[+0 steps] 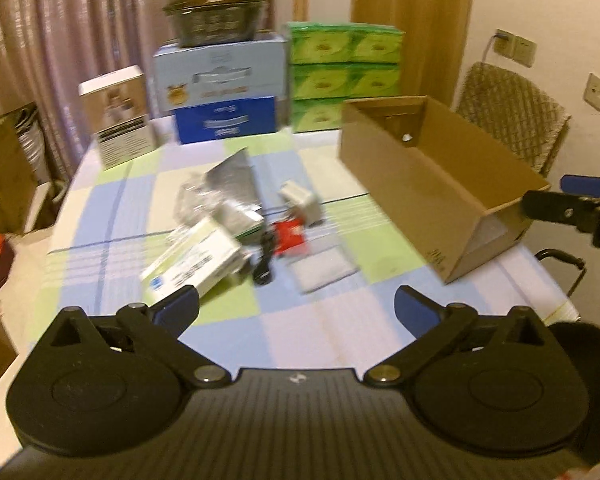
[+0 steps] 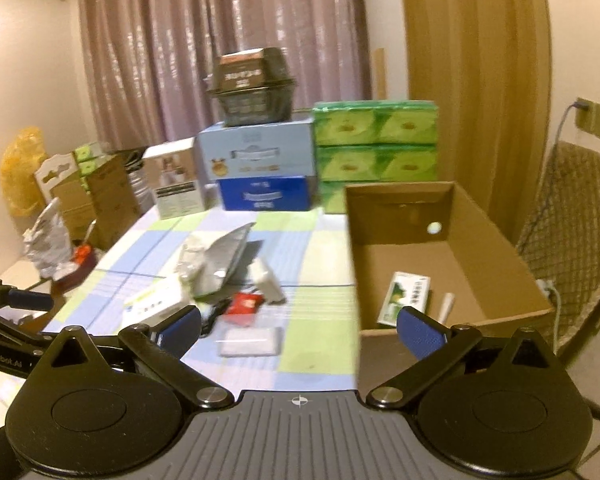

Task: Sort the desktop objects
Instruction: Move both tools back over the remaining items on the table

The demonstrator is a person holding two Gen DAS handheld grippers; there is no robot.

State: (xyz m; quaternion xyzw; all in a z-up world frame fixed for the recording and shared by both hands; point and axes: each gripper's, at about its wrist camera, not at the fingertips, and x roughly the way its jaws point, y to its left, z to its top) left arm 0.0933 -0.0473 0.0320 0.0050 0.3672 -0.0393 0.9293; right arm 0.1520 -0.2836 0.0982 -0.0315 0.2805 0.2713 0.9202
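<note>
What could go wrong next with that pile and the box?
1. The loose pile is tightly packed: the red packet touches the black item, so one grab may drag both.
2. The clear flat pouch lies flush on the tablecloth, likely hard to pinch.
3. The cardboard box looks light; a bump could shift it.

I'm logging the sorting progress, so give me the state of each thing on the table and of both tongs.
Left tongs: open, empty.
Right tongs: open, empty.
Cardboard box: open-topped, upright, holding a green-and-white carton and a small white tube.
Red packet: on the tablecloth, unsorted.
Silver pouch: crumpled, unsorted.
</note>
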